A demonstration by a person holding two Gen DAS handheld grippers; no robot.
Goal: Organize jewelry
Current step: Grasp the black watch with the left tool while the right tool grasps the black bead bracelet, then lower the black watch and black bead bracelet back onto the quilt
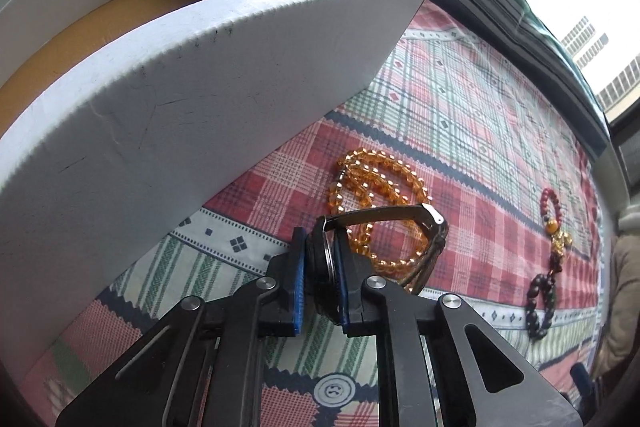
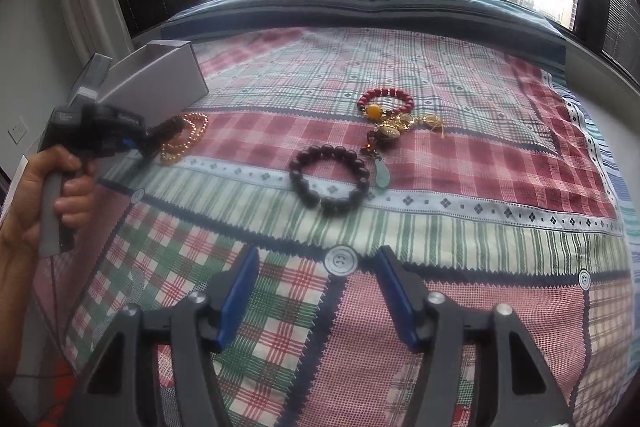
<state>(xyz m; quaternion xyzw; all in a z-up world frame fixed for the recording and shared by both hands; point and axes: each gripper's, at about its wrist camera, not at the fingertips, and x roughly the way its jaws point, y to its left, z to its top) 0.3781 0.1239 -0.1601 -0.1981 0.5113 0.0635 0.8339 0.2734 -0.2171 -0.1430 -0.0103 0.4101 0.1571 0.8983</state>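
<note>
Beside white box, L gripper tipped steeply down, jaws pinching watch; R gripper jaws spread, empty.

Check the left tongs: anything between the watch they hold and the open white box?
Only the white cardboard box's near wall, which the black-cased wristwatch clamped in the left tongs must clear. The amber bead strand lies beside, not between.

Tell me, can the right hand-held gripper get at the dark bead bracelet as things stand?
Probably yes. The right hand-held gripper is open and empty, and only bare cloth lies between it and the dark bead bracelet.
</note>
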